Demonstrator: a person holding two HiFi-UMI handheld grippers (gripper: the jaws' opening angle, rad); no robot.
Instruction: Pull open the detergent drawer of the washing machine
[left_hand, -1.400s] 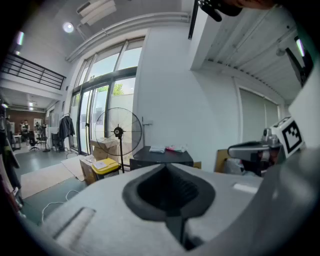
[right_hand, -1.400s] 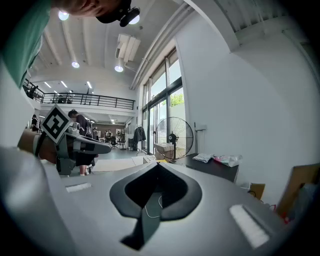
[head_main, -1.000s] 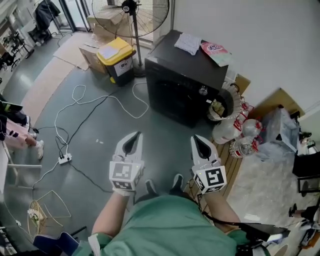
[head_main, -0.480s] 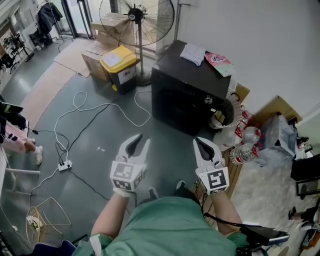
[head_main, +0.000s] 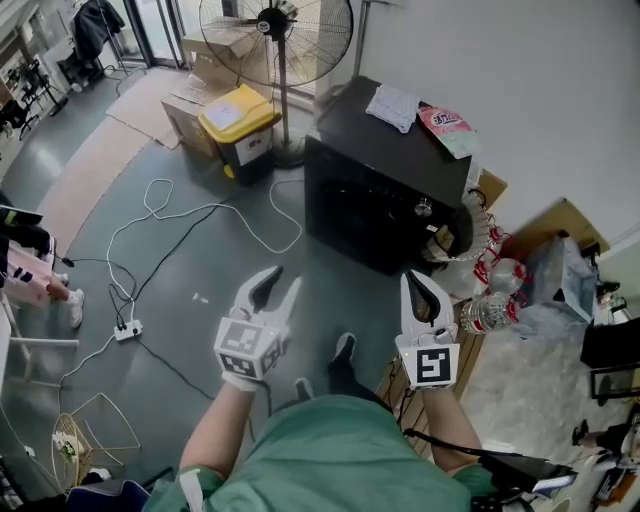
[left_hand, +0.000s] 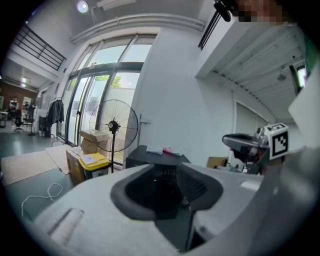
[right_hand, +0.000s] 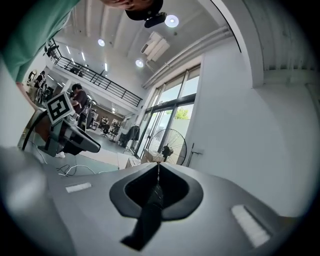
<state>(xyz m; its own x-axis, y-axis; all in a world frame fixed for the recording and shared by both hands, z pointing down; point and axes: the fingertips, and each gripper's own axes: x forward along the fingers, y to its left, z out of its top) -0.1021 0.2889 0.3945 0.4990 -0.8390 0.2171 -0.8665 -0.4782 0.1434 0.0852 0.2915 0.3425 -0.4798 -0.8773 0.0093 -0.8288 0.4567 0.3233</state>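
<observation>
At 12 o'clock from both grippers and well apart from them, standing on the floor by the white wall: black washing machine (head_main: 380, 190), dark front turned toward the person. Detergent drawer not possible to make out on that front. At 7 o'clock of the machine, left gripper (head_main: 282, 280), jaws partly spread after just opening, nothing between them. At 5 o'clock, right gripper (head_main: 420, 285), jaws pressed together, empty. At 10 o'clock of the machine, yellow-lidded bin (head_main: 238, 125) and standing fan (head_main: 275, 25).
</observation>
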